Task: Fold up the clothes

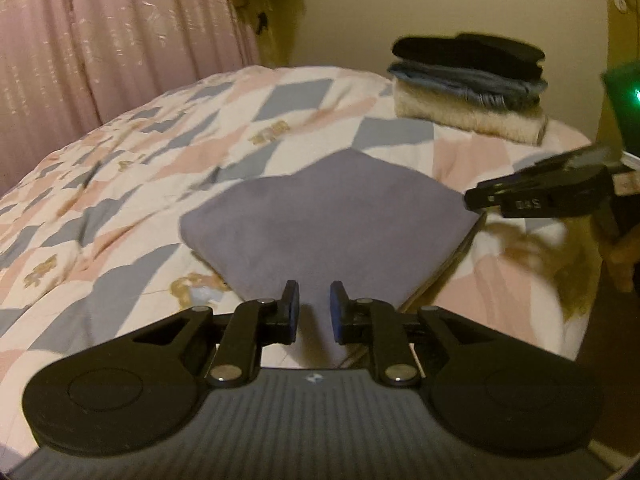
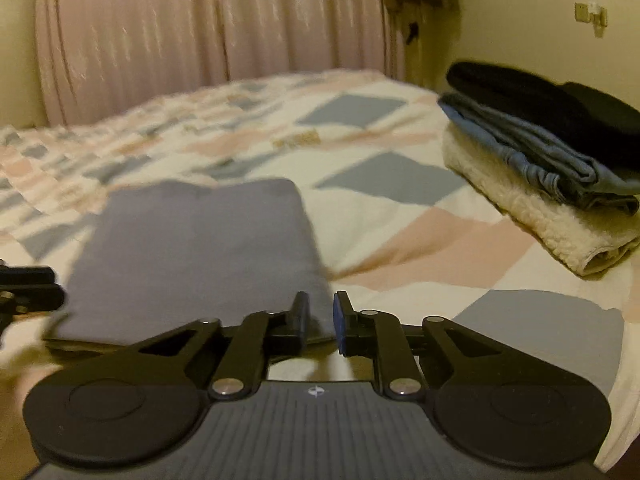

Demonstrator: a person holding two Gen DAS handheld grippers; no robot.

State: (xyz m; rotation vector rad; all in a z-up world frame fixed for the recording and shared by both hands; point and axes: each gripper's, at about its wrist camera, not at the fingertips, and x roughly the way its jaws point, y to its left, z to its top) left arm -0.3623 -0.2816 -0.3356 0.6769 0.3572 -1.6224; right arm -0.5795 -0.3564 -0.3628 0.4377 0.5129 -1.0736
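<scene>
Folded grey garment [image 1: 320, 216] lay flat on quilted bed [image 1: 120, 168], near stack of folded clothes [image 1: 468, 84]. Left gripper [image 1: 314, 306] and right gripper [image 2: 320, 314] hovered at garment's near edge, jaws parted, empty.

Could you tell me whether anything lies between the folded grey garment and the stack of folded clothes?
Nothing visible does: between the grey garment and the stack there is only bare patterned quilt. Both grippers sit at the garment's near edge.
</scene>
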